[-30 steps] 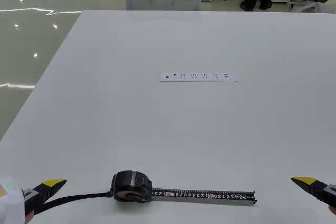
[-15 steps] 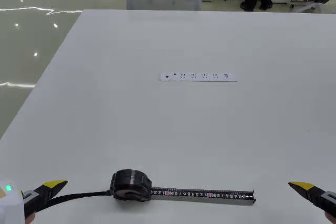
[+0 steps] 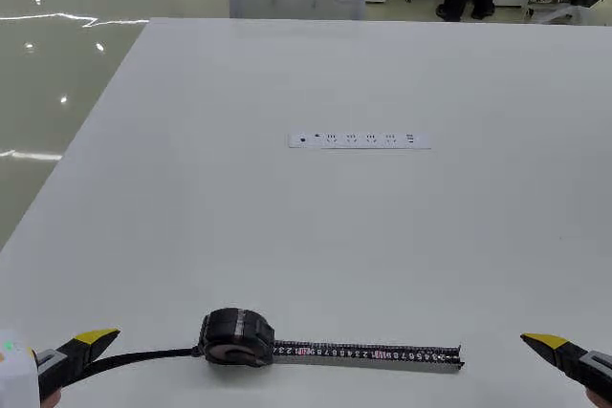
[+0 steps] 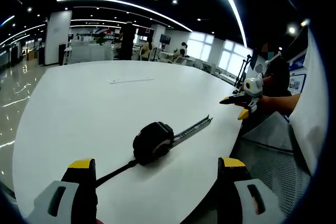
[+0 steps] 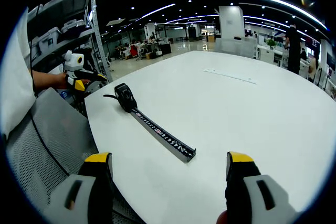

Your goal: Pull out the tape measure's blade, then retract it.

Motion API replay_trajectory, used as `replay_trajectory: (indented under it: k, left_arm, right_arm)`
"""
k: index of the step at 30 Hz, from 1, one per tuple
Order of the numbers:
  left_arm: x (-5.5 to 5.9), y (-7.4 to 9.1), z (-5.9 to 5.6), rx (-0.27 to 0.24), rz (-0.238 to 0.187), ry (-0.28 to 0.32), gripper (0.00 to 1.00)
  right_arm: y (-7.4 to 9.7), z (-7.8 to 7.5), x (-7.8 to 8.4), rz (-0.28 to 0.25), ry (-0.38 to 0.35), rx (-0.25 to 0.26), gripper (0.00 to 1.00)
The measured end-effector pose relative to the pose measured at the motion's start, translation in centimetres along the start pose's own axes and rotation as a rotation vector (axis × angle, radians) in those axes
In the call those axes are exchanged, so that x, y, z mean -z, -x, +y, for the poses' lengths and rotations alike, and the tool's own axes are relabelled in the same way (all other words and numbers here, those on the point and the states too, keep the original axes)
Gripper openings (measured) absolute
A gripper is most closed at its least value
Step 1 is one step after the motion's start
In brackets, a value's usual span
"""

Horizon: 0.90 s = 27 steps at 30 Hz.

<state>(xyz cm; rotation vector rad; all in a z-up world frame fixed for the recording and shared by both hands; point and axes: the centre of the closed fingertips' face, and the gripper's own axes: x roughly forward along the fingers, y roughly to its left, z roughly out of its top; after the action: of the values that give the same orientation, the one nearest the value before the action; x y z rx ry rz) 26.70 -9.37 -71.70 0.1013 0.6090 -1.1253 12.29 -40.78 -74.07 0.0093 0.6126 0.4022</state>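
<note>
At the near left the left tongs (image 4: 156, 163) are wide open and hold nothing; in the head view their yellow tip is just beside the free end of a thin black strap (image 3: 143, 360). The strap runs right to the tape measure's case (image 3: 237, 337), a dark round body which lies on the white table (image 3: 335, 236), close to the near edge. From the case the blade (image 3: 368, 354) is drawn out to the right and lies flat on the table, with its end hook at the right. Further right, well apart from the hook, the right tongs (image 5: 168, 157) are also wide open and empty. A white power strip (image 3: 359, 140) is set in the table far behind.

By judgement, the pulling is done and the retracting is not yet begun.

What could go wrong:
- If the blade is released while nothing holds the case, the spring may pull it in fast. The light case could then jump or slide, and the near edge is close, so it may fall from the table.
- The case is round and smooth, so a pinch off its middle may slip.
- The blade is thin and flat on the table, so jaws may close on nothing, or bend it.
- Whether a lock holds the blade cannot be told.
</note>
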Motion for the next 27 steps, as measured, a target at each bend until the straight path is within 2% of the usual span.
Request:
replay_trajectory:
  k: [19,27]
  left_arm:
    - [-0.38,0.14,-0.09,-0.008,-0.013,0.003,0.92]
    - [-0.77,-0.21,-0.43,-0.006,-0.030,0.045,0.92]
  right_arm:
    - [0.42,-0.11,0.28,0.012,0.003,-0.002,0.90]
    - [0.22,0.11,0.12,0.010,0.002,-0.014,0.89]
